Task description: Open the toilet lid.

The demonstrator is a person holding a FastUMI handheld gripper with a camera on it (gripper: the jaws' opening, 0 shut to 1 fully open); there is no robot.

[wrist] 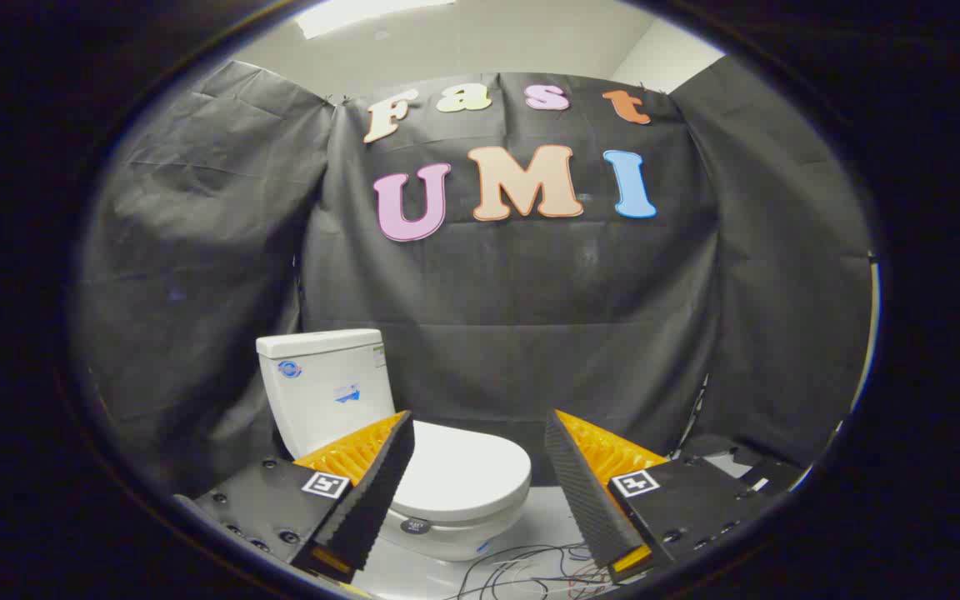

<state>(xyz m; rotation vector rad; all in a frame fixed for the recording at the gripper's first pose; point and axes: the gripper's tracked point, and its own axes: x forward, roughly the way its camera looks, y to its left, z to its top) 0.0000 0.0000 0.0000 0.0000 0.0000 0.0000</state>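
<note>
Toilet lid (pixel 459 475), a smooth white oval of glossy plastic, lies flat and closed on a white ceramic toilet (pixel 447 533) that stands on a pale floor against black cloth walls. Behind it rises a boxy white cistern (pixel 326 387). The lid sits beyond the gripper (pixel 476 467), mostly between its two fingers and nearer the left one, whose tip overlaps the lid's left edge in this view. The fingers stand wide apart, holding nothing and not touching the lid.

The likely risk is a slip: the lid looks slick and rounded, so a finger hooked too shallowly under the front lip could skid off. A loose tangle of thin cables (pixel 530 571) on the floor near the bowl could snag.

The hinge and the lid's left side are hidden behind the left finger, and the gap under the rim is hard to make out.
</note>
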